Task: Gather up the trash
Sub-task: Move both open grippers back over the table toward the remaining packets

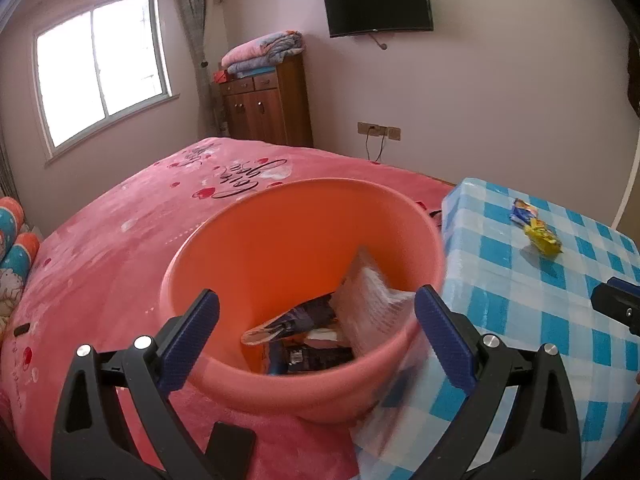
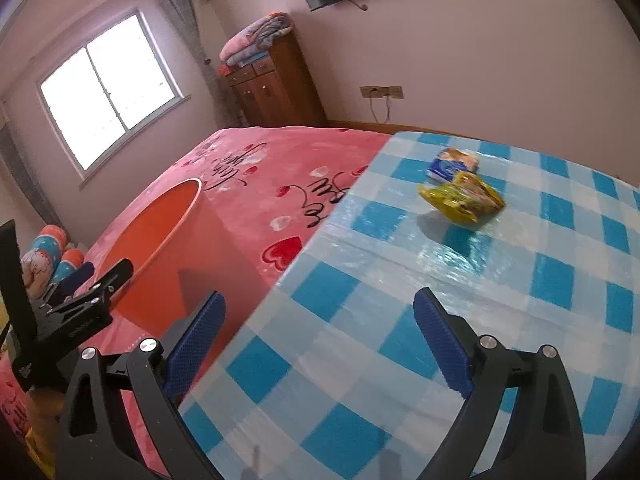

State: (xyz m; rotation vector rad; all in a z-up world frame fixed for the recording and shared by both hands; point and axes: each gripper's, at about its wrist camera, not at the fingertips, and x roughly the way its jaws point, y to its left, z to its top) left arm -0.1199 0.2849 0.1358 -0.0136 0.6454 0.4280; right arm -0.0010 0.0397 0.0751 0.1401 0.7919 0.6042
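A: Where does the task stand?

B: Partly done, by my reading. The orange plastic bin (image 1: 280, 248) on the pink bed (image 1: 120, 232) already holds several wrappers (image 1: 320, 328): a crinkled clear plastic bag and darker printed packets, lying at its bottom. Two pieces are left on the bench (image 2: 440, 320) just beside the bin: a yellow snack wrapper (image 2: 464, 198) and, touching it on the side away from the bin's near rim, a blue packet (image 2: 452, 165).

A: And the tools?

B: The left gripper (image 1: 316, 332) hovers over the bin's mouth, its fingers spread wide with nothing between them. The right gripper (image 2: 320, 340) is over the bench, pointed toward the two leftover pieces but well apart from them; its fingers are likewise spread and empty.

A: Materials?

B: The bin is smooth, round, tapered moulded plastic. The bed cover is fleecy, printed with hearts and script. The bench wears a glossy blue-and-white checked cloth that shows glare. The yellow wrapper is crumpled shiny film; it will likely deform under a pinch.
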